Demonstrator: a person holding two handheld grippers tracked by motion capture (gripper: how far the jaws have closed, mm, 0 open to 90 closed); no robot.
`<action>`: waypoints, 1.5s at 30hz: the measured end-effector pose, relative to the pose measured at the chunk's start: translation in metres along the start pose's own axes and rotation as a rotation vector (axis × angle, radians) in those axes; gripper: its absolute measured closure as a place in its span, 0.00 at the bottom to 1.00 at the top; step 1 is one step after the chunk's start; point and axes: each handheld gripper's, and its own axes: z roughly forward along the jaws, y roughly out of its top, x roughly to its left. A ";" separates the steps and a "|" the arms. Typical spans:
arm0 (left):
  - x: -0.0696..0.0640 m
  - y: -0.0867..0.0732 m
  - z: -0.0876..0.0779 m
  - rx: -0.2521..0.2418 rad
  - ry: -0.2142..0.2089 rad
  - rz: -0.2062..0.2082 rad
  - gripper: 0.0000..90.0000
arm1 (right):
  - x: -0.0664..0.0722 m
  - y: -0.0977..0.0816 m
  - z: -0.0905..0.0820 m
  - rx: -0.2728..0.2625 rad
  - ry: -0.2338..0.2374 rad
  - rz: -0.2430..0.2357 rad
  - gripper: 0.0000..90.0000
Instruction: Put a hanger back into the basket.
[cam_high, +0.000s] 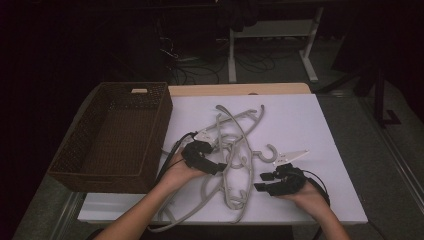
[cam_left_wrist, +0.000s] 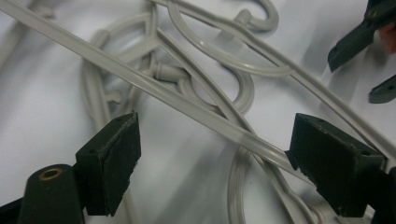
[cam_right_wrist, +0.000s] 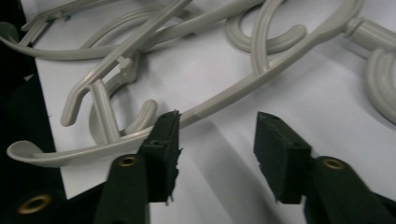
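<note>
Several grey plastic hangers (cam_high: 235, 150) lie tangled on the white tabletop (cam_high: 300, 120). My left gripper (cam_high: 220, 167) sits at the pile's left side, open, its pads (cam_left_wrist: 112, 163) wide apart on either side of a hanger bar (cam_left_wrist: 187, 105) that runs between them. My right gripper (cam_high: 261, 181) is at the pile's right side, also open; its left pad (cam_right_wrist: 163, 149) is beside the lower arm of a hanger (cam_right_wrist: 224, 98), nothing clamped. The right gripper's jaw tips (cam_left_wrist: 359, 51) appear at the top right of the left gripper view.
A brown wicker basket (cam_high: 90, 172) stands empty at the table's left. A wooden board edge (cam_high: 240, 89) runs along the back of the table. The table's near edge (cam_right_wrist: 44, 112) is close to the hanger ends. Dark floor with cables and table legs lies beyond.
</note>
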 end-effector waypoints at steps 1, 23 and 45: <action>-0.001 0.001 0.003 0.006 0.001 -0.003 0.20 | -0.001 0.000 0.000 -0.003 -0.004 0.006 0.51; 0.004 0.009 0.032 0.035 -0.025 -0.116 0.53 | -0.004 -0.002 -0.003 -0.021 -0.008 0.021 0.49; 0.013 0.058 0.035 -0.037 -0.100 -0.149 0.76 | -0.009 -0.006 -0.015 -0.078 -0.007 0.032 0.48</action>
